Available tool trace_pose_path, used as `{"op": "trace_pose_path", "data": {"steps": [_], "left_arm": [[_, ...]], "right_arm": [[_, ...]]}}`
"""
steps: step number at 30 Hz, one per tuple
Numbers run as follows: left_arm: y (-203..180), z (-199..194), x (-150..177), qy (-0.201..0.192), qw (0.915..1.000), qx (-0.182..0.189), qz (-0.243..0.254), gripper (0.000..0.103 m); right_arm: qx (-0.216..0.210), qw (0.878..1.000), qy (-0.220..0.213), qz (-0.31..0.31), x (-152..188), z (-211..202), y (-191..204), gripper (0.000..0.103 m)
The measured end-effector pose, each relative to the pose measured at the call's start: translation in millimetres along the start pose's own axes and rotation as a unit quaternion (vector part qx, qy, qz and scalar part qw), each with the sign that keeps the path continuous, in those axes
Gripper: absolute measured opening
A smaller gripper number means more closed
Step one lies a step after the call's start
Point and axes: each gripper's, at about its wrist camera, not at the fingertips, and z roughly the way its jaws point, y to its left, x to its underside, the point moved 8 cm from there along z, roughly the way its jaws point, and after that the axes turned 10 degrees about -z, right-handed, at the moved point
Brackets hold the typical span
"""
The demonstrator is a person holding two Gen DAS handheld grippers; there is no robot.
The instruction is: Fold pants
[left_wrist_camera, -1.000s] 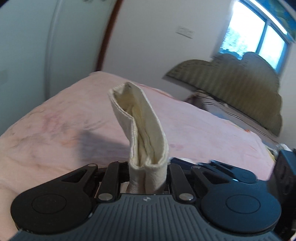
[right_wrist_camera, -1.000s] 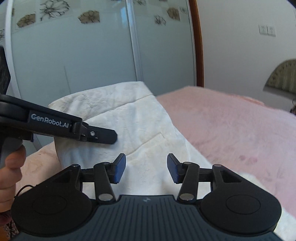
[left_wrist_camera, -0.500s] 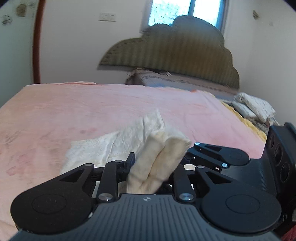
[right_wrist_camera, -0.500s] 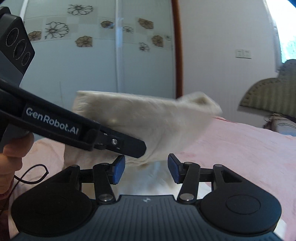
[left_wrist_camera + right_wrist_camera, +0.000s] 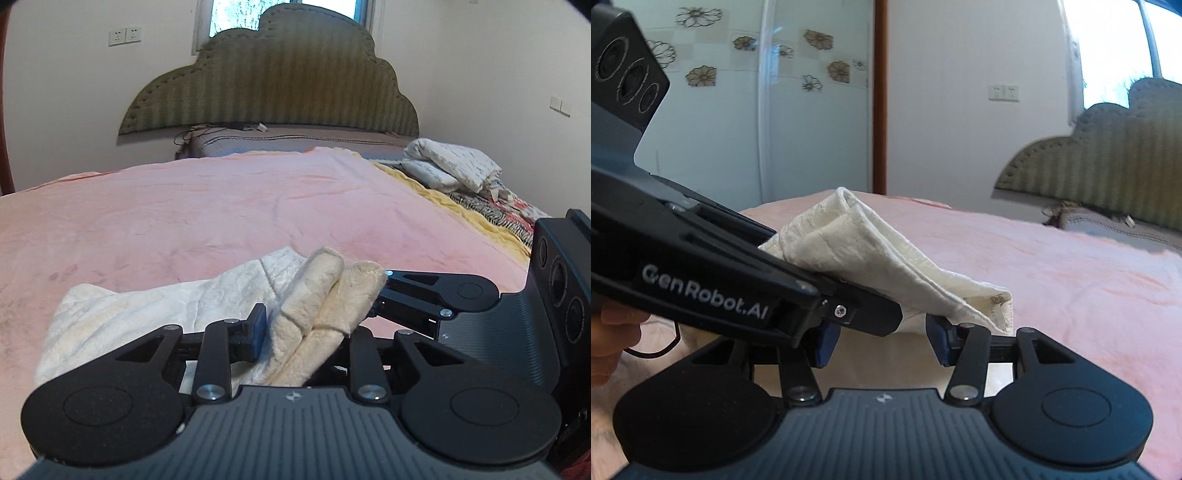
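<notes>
The cream pants (image 5: 155,310) lie partly on the pink bed. My left gripper (image 5: 306,332) is shut on a bunched double fold of them (image 5: 325,291), held low over the bed. In the right wrist view the left gripper (image 5: 738,288) crosses from the left with the folded cloth (image 5: 871,254) draped out of it. My right gripper (image 5: 882,339) is open just below and behind that fold, with nothing between its blue pads (image 5: 938,339). The right gripper's body also shows in the left wrist view (image 5: 480,306), close on the right.
The pink blanket (image 5: 221,206) covers the bed. A green padded headboard (image 5: 269,81) stands at the far end. Folded white bedding (image 5: 450,162) and patterned covers lie at the right edge. A sliding wardrobe door (image 5: 720,122) stands beyond the bed's left side.
My left gripper swung round towards the headboard and dropped low, carrying the fold over the rest of the pants. The right gripper stayed open and now sits right beside the left one.
</notes>
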Motion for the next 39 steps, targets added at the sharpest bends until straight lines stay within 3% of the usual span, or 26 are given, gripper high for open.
{"op": "trace_pose_path", "data": {"steps": [11,14,19,22,24,27,31,35,39], "left_arm": [[-13,16,20,0.028,0.9994,0.012,0.019,0.032],[-12,25,29,0.061,0.9978,0.017,0.019,0.034],[-1,38,42,0.11,0.9933,0.031,-0.018,0.039],[-2,35,42,0.113,0.993,0.032,-0.015,0.045],[-7,31,42,0.123,0.9905,0.055,-0.027,0.061],[-15,24,41,0.12,0.989,0.08,-0.032,0.066],[-12,22,40,0.117,0.9907,0.064,-0.03,0.066],[0,14,37,0.118,0.9922,0.035,-0.021,0.071],[21,-14,23,0.074,0.9972,0.005,0.004,0.079]], "right_arm": [[0.02,0.999,0.025,0.028,28,-18,-9,0.05],[0.022,0.998,0.035,0.039,36,-25,-8,0.051],[0.042,0.995,0.067,0.067,50,-48,-11,0.068],[0.085,0.989,0.086,0.086,60,-75,-22,0.068],[0.127,0.981,0.098,0.108,64,-93,-35,0.068],[0.19,0.966,0.103,0.145,69,-112,-57,0.068],[0.232,0.951,0.087,0.185,72,-119,-73,0.068],[0.228,0.953,0.046,0.194,52,-113,-69,0.068],[0.214,0.958,0.049,0.184,35,-87,-60,0.072]]}}
